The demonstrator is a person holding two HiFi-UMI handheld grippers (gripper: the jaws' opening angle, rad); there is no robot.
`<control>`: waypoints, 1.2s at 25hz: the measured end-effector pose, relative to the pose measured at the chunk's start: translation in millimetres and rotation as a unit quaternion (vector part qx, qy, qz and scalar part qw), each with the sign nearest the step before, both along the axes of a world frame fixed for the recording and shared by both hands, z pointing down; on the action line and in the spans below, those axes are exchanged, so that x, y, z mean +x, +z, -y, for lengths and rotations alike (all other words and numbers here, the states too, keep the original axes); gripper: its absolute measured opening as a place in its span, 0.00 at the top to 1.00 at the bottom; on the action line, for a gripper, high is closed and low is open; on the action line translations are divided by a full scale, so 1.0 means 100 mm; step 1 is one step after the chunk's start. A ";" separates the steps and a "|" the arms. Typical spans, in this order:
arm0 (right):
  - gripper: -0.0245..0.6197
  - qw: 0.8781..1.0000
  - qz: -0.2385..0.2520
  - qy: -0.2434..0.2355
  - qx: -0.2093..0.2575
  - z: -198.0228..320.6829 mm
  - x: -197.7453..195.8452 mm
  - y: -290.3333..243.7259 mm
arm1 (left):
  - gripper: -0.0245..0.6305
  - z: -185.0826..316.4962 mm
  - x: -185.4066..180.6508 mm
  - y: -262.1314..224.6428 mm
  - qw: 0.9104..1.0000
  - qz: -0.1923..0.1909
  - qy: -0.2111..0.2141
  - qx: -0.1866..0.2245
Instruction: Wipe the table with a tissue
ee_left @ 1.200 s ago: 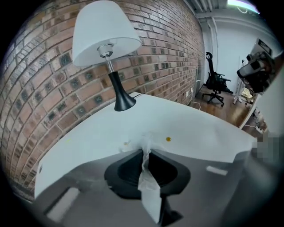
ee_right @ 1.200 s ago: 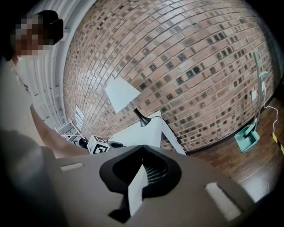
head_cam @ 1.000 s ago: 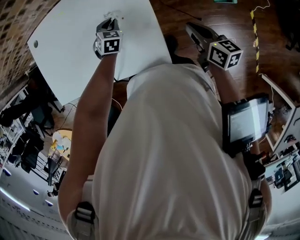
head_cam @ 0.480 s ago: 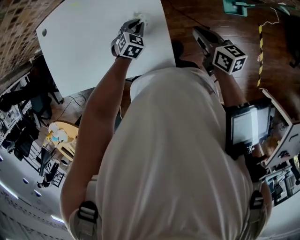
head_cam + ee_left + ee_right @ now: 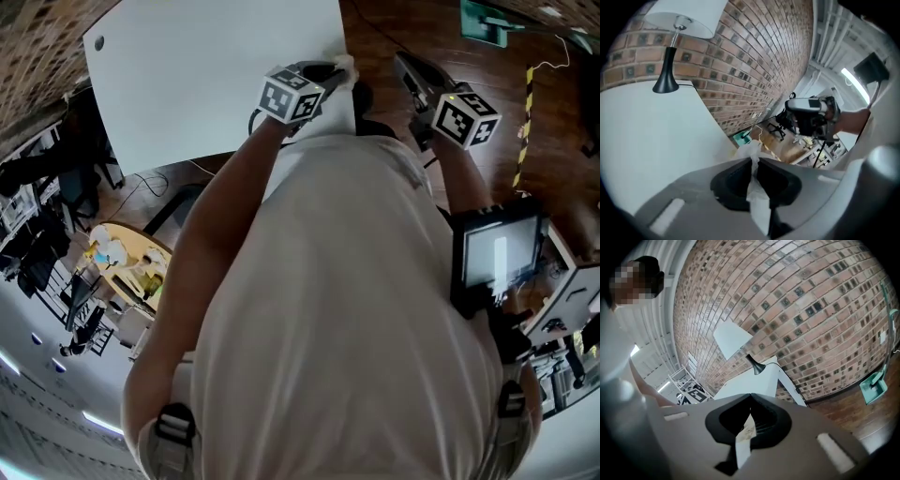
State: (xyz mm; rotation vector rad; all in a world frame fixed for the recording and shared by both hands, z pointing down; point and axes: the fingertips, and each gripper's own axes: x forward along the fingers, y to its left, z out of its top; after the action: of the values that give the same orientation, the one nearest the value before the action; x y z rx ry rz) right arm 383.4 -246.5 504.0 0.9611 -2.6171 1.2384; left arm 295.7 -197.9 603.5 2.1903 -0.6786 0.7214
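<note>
Left gripper (image 5: pixel 328 73) is pinching the tissue (image 5: pixel 346 64) at the tabletop (image 5: pixel 206 75) edge, its fingers just loosening slightly; right gripper (image 5: pixel 403 62) fingers are resting closed.

**White surface against the brick wall, seen from my head and gripper views.**
The surface (image 5: pixel 206 84) is a plain white top over a dark wooden floor (image 5: pixel 375 19). A lamp (image 5: pixel 670 56) with a black foot and white shade stands on it by the wall (image 5: pixel 754 56). The tissue (image 5: pixel 343 66) I hold is at its right edge.
</note>
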 end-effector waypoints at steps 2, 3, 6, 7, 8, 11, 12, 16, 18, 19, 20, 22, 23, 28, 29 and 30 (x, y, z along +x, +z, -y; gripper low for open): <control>0.95 1.000 0.002 0.001 0.001 0.03 0.01 0.01 | 0.91 -0.06 0.09 -0.15 0.999 -0.040 -0.022 0.002; 0.95 1.000 0.003 0.000 0.001 0.04 0.02 0.01 | 0.91 -0.06 0.10 -0.22 0.998 -0.054 -0.036 0.009; 0.95 1.000 0.000 -0.009 0.004 0.07 0.03 0.03 | 0.90 -0.05 0.09 -0.41 0.995 -0.069 -0.066 0.040; 0.95 1.000 -0.002 -0.014 0.006 0.08 0.00 0.03 | 0.90 -0.04 0.04 -0.44 0.994 -0.068 -0.074 0.051; 0.95 1.000 -0.003 -0.019 0.010 0.07 -0.07 0.02 | 0.90 -0.05 -0.06 -0.47 0.992 -0.067 -0.084 0.062; 0.95 0.998 0.003 -0.044 0.033 -0.09 -0.59 -0.09 | 0.90 -0.15 -0.69 -0.63 0.985 -0.059 -0.133 0.092; 0.95 0.997 0.001 -0.062 0.045 -0.20 -0.79 -0.17 | 0.90 -0.21 -0.89 -0.71 0.982 -0.056 -0.153 0.100; 0.95 0.982 -0.020 -0.163 0.096 -0.61 -1.24 -0.43 | 0.90 -0.44 -1.29 -0.85 0.961 -0.084 -0.244 0.101; 0.95 0.974 -0.017 -0.196 0.111 -0.72 -1.37 -0.53 | 0.90 -0.50 -1.41 -0.90 0.950 -0.096 -0.276 0.107; 0.95 0.971 -0.014 -0.208 0.117 -0.78 -1.43 -0.58 | 0.90 -0.56 -1.47 -0.90 0.947 -0.096 -0.284 0.112; 0.95 0.968 -0.013 -0.220 0.122 -0.86 -1.50 -0.62 | 0.90 -0.64 -1.54 -0.93 0.946 -0.093 -0.288 0.119; 0.95 0.961 -0.014 -0.242 0.135 -1.07 -1.67 -0.72 | 0.90 -0.86 -1.69 -1.04 0.944 -0.079 -0.288 0.139; 0.95 0.957 -0.015 -0.252 0.142 -1.21 -1.77 -0.77 | 0.90 -1.00 -1.79 -1.12 0.943 -0.073 -0.288 0.151; 0.95 0.944 -0.002 -0.284 0.166 -1.70 -2.12 -1.03 | 0.90 -1.54 -2.22 -1.35 0.924 -0.082 -0.329 0.179; 0.95 0.943 0.001 -0.288 0.168 -1.72 -2.14 -1.06 | 0.90 -1.57 -2.26 -1.37 0.919 -0.087 -0.340 0.179; 0.95 0.941 0.003 -0.292 0.169 -1.74 -2.15 -1.08 | 0.90 -1.57 -2.28 -1.40 0.916 -0.089 -0.347 0.180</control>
State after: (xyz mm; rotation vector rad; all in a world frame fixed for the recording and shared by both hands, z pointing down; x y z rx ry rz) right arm 168.2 -72.6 395.9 0.1554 -2.8496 0.6620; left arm 67.6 -40.5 463.9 2.0649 -1.4731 0.0213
